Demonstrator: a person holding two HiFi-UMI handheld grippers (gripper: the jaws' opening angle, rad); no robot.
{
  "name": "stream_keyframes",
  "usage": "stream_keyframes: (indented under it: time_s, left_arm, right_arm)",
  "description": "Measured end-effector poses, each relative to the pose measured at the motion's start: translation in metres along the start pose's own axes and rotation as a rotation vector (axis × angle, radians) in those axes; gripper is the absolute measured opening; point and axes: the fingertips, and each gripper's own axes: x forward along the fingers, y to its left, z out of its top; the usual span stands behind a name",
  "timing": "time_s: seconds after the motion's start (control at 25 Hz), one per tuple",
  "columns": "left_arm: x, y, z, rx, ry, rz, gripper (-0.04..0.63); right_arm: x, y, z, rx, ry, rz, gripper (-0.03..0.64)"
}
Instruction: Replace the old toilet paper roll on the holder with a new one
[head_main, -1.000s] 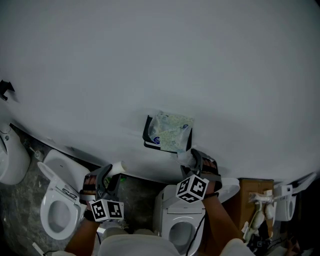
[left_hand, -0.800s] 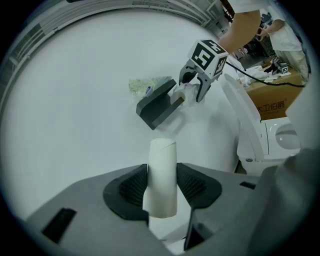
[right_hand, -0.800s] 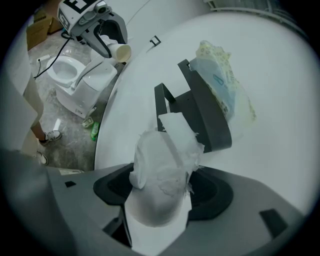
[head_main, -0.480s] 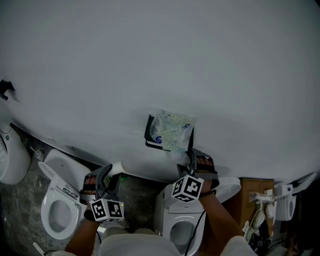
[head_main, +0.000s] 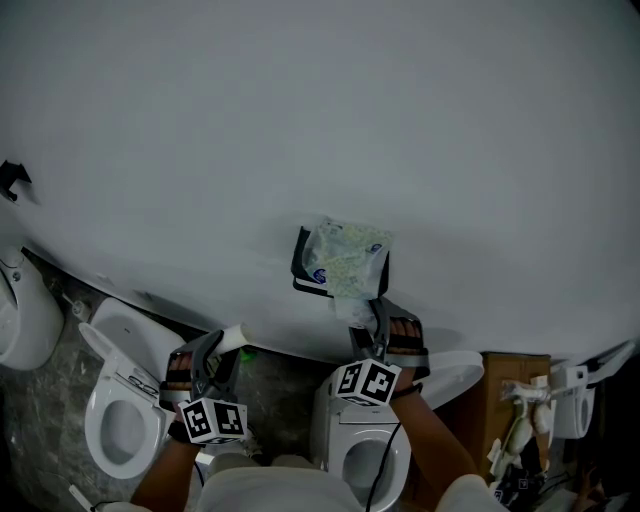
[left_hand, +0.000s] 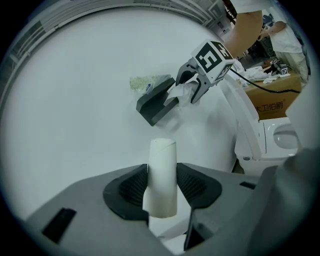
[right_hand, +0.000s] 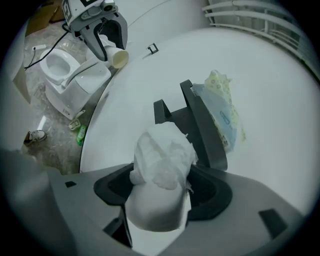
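A black wall holder carries a pack of wipes on its top shelf. My right gripper is shut on a new white toilet paper roll, held just below the holder, its loose paper crumpled at the front. Off to the lower left, my left gripper is shut on an empty cardboard tube, which stands upright between the pads and away from the holder. The left gripper view shows the right gripper at the holder's right end. The holder's spindle is hidden.
Below the white wall stand a toilet at the left and another toilet under my right arm. A cardboard box with clutter is at the right. A person stands behind a box in the left gripper view.
My right gripper has moved left with the roll, closer in under the holder. The left gripper and its tube have stayed where they were.
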Motion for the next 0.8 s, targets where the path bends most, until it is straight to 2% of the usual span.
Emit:
stream_keyframes:
  time_s: [0.36,0.56,0.8]
  left_arm:
    - [-0.010,0.002,-0.010,0.012,0.018,-0.002,0.192]
    - [-0.015,0.005,-0.015,0.020,0.030,-0.001,0.192]
    - [-0.014,-0.001,-0.024,0.042,0.046,-0.019,0.192]
  right_arm:
    - [-0.001,0.003,0.009,-0.038,-0.043,-0.072,0.314]
    - [0.007,0.004,0.009,-0.119,-0.077,-0.106,0.314]
    - [0.013,0.007,0.025,-0.269,-0.195,-0.142,0.313]
